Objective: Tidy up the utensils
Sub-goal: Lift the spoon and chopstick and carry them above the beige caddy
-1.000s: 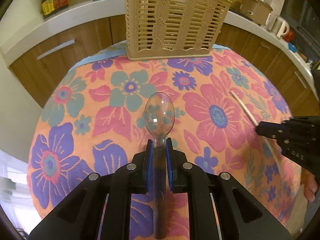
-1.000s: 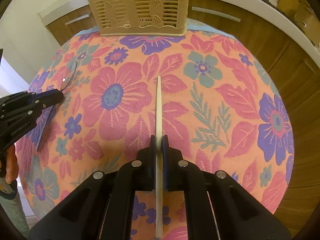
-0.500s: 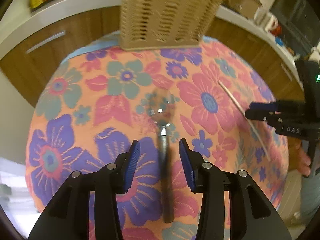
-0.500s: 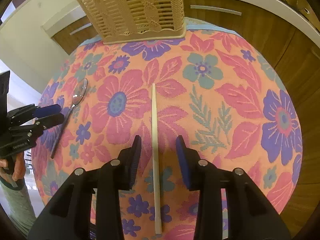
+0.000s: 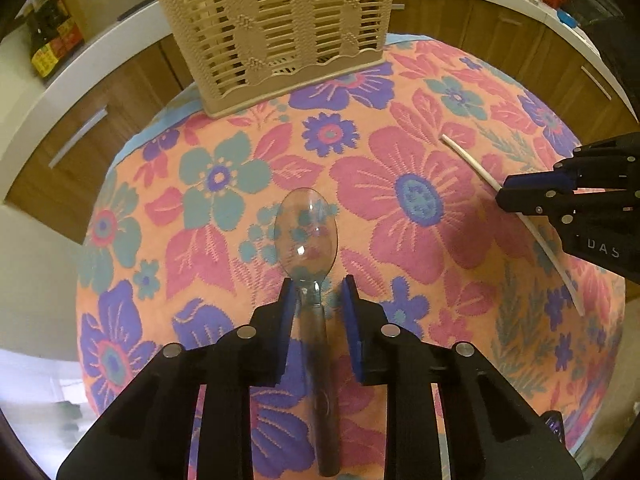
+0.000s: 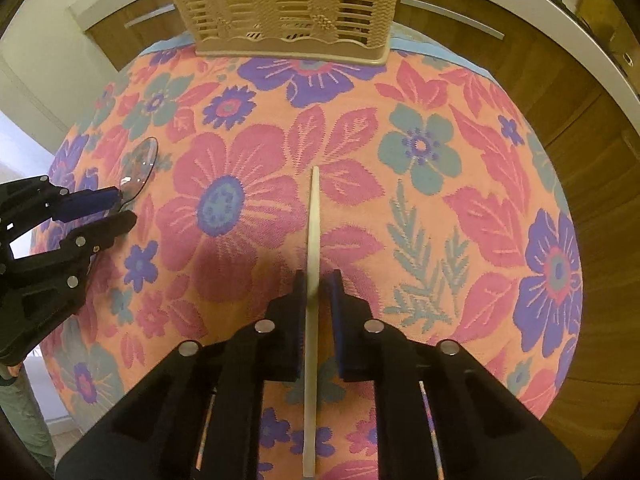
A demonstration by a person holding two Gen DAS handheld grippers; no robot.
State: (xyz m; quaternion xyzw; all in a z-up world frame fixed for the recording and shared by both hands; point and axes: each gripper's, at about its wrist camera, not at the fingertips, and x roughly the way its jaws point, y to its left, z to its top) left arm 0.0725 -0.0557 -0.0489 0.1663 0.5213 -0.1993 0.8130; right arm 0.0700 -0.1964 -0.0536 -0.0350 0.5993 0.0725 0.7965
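Status: neither utensil has reached the basket [image 5: 276, 28] yet; both lie flat on the floral cloth [image 5: 400, 208], each straddled by one of my tools.

Left side: my left gripper [image 5: 318, 296] has its blue pads parted, one on either side of the neck of the clear spoon [image 5: 307, 234]. A gap shows on the right side; the left pad looks close to the neck, but I cannot tell whether it touches. I hold nothing here. The spoon's bowl points toward the basket, its handle running back under the tool.

Right side: my right gripper [image 6: 318, 286] is likewise parted, a narrow opening with the white chopstick [image 6: 313, 216] running through it. The pads stand just beside the stick and are not clamped on it. The stick's tip points toward the basket.

The basket stands at the far edge of the cloth, well apart from both utensils. Its slats hide most of the contents; I cannot tell what is already inside.

Remaining, by my judgement: clamp each tool on its utensil, lift, carry to the basket, insert upright. Two items are left in view
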